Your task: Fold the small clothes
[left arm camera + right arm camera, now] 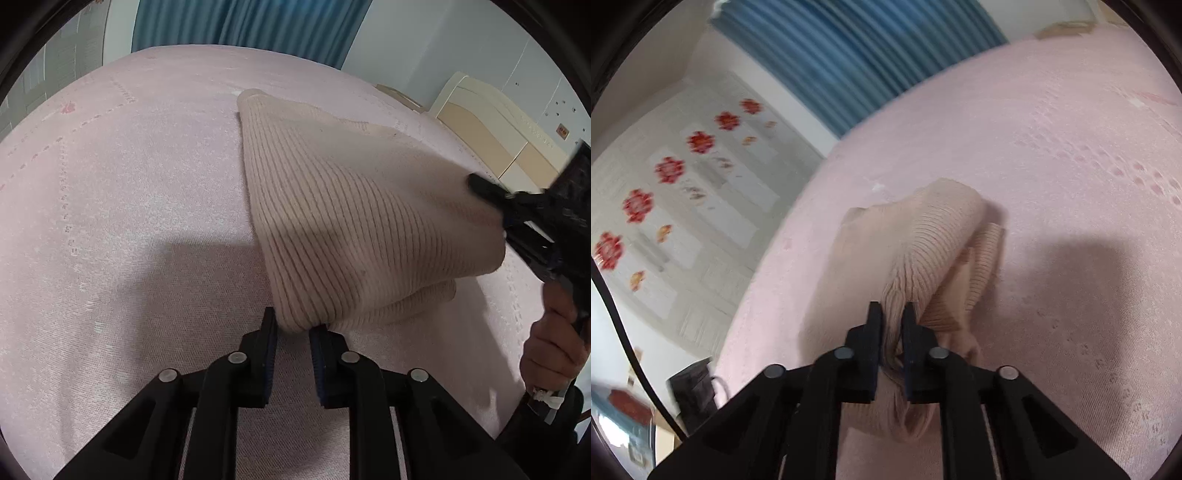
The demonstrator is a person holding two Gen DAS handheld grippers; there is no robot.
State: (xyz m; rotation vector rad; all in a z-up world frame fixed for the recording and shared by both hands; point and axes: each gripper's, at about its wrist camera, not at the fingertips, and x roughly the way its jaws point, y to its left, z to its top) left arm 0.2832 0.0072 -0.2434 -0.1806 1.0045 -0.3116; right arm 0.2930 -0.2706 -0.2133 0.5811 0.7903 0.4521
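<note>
While the pink bedspread [122, 206] filled nearly everything under me, the knit garment [343, 221] was strung between my two hands, part raised, part still lying on the spread. That beige ribbed piece ran long from my left gripper [293, 326] out toward my right gripper [476, 182], its far end and a lower layer resting on the bed. So the line that mattered ran across, hand to hand, with the cloth's length on it.

From my right wrist camera, the garment [923, 251] led straight away from my right gripper [892, 314], bunched thick in its jaws, which were clamped hard on the fabric. Left side, smaller bite: the jaws stood a little apart with one corner of the knit pinched at the tips.

Both hands had a hold, then, neither nearer than the other. I judged the fold called for carrying the raised edge over the layer on the bed, both hands travelling together. My hand [554, 347] showed low at the frame's edge, round the right gripper's handle.
</note>
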